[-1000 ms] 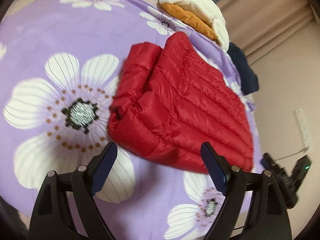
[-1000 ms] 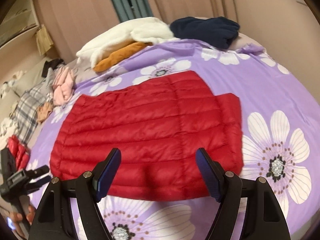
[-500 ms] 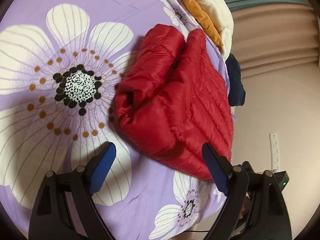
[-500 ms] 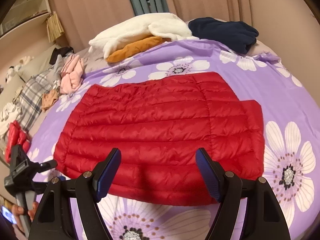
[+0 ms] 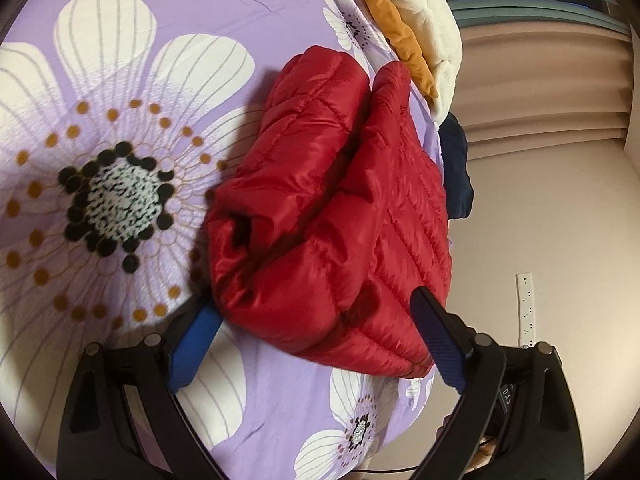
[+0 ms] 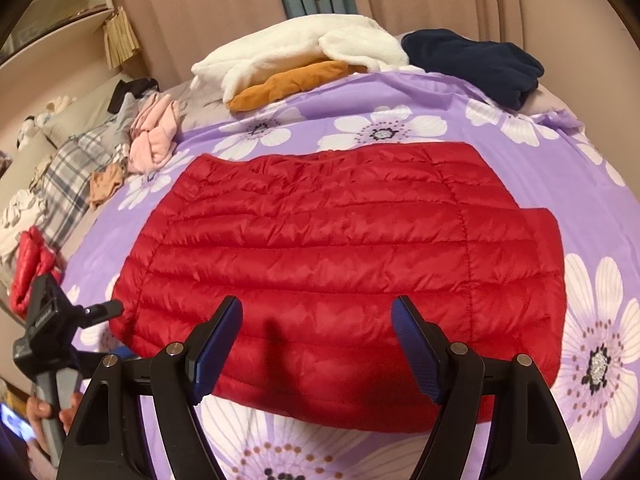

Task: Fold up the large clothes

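A red quilted down jacket (image 6: 340, 240) lies flat on the purple flowered bed sheet (image 6: 520, 152). In the right wrist view my right gripper (image 6: 317, 304) hovers open over the jacket's near edge, with nothing pinched between its blue pads. In the left wrist view the jacket (image 5: 320, 200) shows end-on, with a bulky folded part on top. My left gripper (image 5: 314, 304) is low at that near end and its jaws are opening. The puffy corner lies between the fingers, and the pads do not squeeze it.
White and orange clothes (image 6: 296, 60) and a navy garment (image 6: 480, 64) lie at the bed's far side. Pink and plaid clothes (image 6: 152, 136) are heaped at the left. A hand holds a black device on a grey handle (image 6: 48, 328) by the bed's left edge.
The left gripper has dropped and rolled closer to the jacket's end, and its jaws have spread. The right gripper has slid sideways along the near edge, jaws unchanged. The jacket has not moved.
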`<state>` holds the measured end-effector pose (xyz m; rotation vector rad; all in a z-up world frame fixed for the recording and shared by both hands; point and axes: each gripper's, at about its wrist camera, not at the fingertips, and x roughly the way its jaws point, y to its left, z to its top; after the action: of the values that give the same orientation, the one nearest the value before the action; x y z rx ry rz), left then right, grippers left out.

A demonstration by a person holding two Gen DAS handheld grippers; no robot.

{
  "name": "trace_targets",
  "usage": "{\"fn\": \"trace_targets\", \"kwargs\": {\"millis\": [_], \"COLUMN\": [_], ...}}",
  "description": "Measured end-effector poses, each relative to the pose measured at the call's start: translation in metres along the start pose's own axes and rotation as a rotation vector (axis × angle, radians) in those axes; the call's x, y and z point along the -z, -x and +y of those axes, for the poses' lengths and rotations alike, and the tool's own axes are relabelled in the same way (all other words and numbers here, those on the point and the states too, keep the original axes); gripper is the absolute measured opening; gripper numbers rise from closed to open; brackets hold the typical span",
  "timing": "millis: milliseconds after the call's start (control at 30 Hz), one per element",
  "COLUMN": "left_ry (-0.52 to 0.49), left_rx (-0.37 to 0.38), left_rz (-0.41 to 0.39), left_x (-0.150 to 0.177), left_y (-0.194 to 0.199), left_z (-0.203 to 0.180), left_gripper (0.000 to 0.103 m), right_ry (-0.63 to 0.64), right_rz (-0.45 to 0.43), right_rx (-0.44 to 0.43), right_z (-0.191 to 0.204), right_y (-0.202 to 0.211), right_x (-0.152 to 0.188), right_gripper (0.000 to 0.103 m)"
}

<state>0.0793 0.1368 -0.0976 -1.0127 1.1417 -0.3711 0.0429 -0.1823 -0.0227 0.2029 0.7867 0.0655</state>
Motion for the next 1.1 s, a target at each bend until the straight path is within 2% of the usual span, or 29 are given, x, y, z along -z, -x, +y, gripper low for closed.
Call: {"fn": "trace_targets", "kwargs": {"millis": [300,433,733,900,1100], "left_ry": [-0.028,-0.045,-0.080,-0.082,-0.079], "left_rx": [-0.008,-0.012,-0.049,-0.056,-0.065], "left_rz": [0.039,0.050,0.074,0.082,0.066], "left_x": [-0.015,-0.018,-0.031,-0.044,-0.051], "left_y": [-0.022,-0.030,-0.051,-0.062,-0.065], "left_z": [-0.010,-0.015,-0.027,-0.032,-0.032], "left_gripper": [0.095,0.101,0.101,0.101,0.101], "right_ry": [-0.002,0.003,0.025,0.011,0.001], "right_rz": [0.006,0.003,-0.014,-0.045,-0.028], "right_rx": [-0.012,-0.020,-0.038,-0.020,-0.008], "right_z": [0.001,0.003,0.015,0.014,0.010], "right_y": [-0.008,-0.011,-0.025,-0.028,-0.042], "right_x": [-0.004,-0.006,-0.021,-0.035,-0.046], "right_gripper": [0.077,0.077,0.077,0.077,0.076]}}
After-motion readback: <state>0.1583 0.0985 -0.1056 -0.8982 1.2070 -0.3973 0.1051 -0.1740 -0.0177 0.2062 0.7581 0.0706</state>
